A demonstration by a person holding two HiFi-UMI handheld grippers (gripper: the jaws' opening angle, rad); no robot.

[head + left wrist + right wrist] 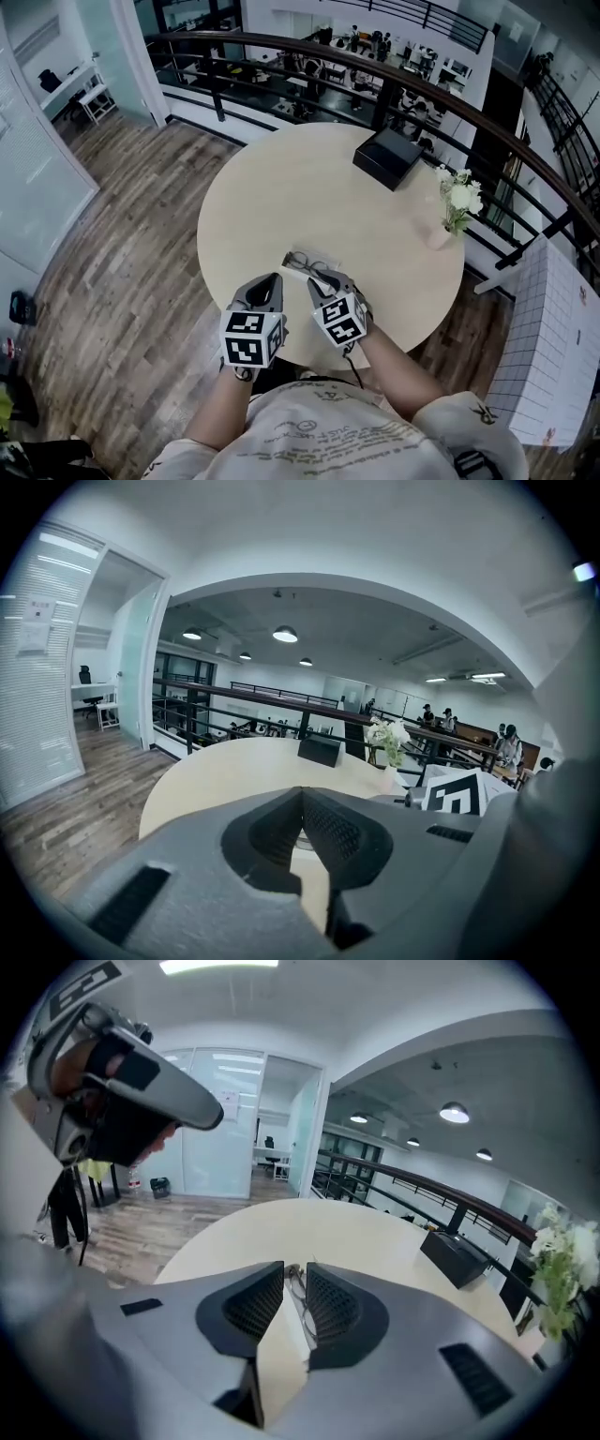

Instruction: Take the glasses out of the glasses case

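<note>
Glasses (pixel 307 265) on table's (pixel 272 187) near edge, box (pixel 387 157) at far side, flower vase (pixel 442 232) at right edge

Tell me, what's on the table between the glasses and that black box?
Nothing. In the head view, the stretch of round table between the glasses and the black box is bare; the right gripper view shows the same.

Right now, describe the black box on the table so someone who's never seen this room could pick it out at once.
Find the round pale table beside the dark curved railing. On its far side from the person sits the black box, left of the white flowers. It is the only dark, square-edged thing on it; the glasses lie at the near edge.
</note>
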